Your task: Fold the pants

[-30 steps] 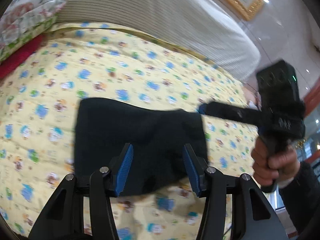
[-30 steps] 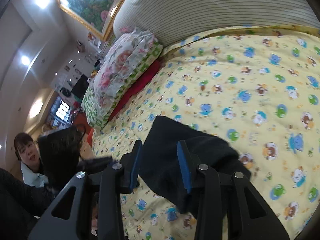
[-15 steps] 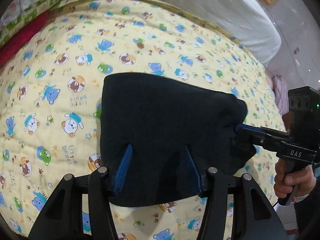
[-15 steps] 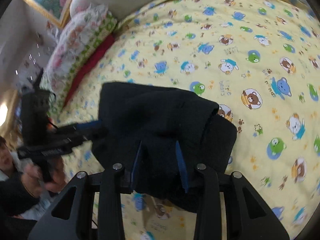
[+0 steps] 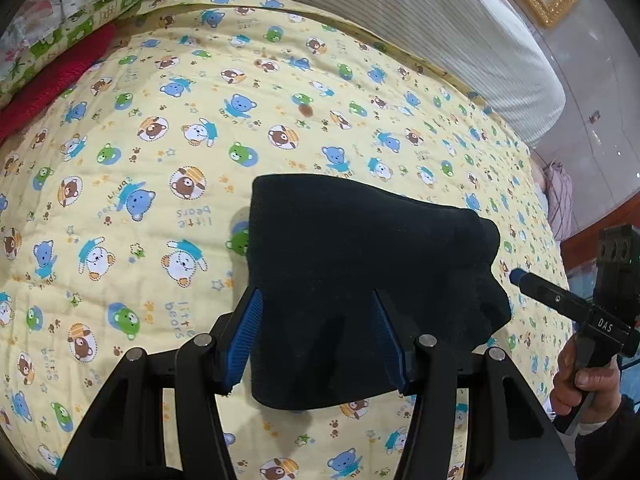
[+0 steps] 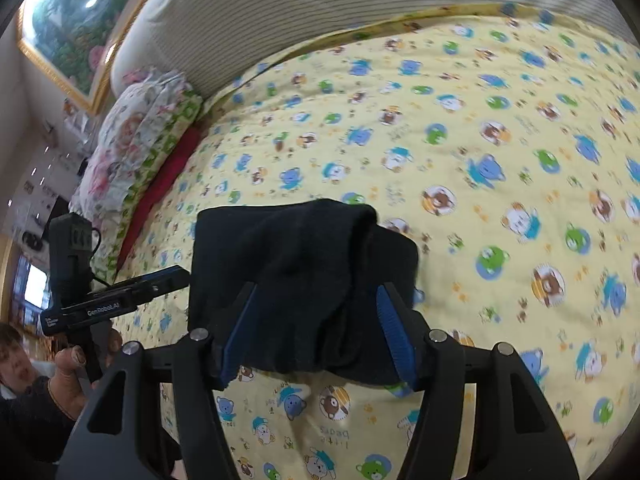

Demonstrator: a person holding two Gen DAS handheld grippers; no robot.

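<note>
The dark navy pants (image 5: 360, 272) lie folded into a compact bundle on the yellow bear-print quilt (image 5: 160, 152). My left gripper (image 5: 316, 336) is open, its blue pads on either side of the bundle's near edge, holding nothing. My right gripper (image 6: 314, 334) is open over the bundle's near edge in the right wrist view, where the pants (image 6: 296, 264) show a thicker folded layer on top. In the left wrist view the right gripper (image 5: 520, 278) sits just off the bundle's right side. In the right wrist view the left gripper (image 6: 176, 274) sits at its left side.
A floral pillow (image 6: 132, 148) and a red blanket (image 5: 52, 80) lie at the bed's left end. A striped white bolster (image 5: 400, 20) runs along the far edge. A framed painting (image 6: 68, 32) hangs on the wall. A person's face (image 6: 12, 360) shows at the left.
Both grippers have drawn back from the folded pants; the right gripper's tip has pulled out from the bundle's right side. The bundle stays lying on the quilt.
</note>
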